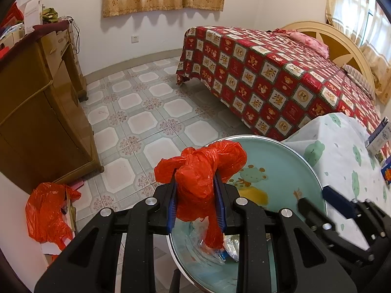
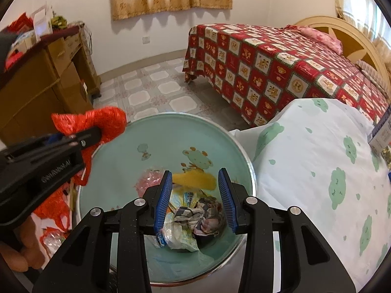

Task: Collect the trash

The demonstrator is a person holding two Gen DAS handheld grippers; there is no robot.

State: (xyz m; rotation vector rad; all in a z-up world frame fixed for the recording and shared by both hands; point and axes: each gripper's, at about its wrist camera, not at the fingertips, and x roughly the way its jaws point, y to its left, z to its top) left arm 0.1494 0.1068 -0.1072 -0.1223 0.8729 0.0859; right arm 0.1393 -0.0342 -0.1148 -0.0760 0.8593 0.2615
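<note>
**Red bag held over the bin**

Tiled floor (image 1: 146, 112), bed (image 1: 268, 73) under a red quilt. The pale green bin (image 2: 117, 171) holds crumpled wrappers (image 2: 195, 217). Left gripper (image 1: 195, 195) jaws clamped on the red plastic bag (image 1: 202, 171) above its rim; right gripper (image 2: 195, 200) jaws apart over the bin.

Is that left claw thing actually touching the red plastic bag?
Touching. In the left wrist view, the left gripper has both blue pads pressed into the sides of the red plastic bag, which bulges out above and hangs below them.
</note>
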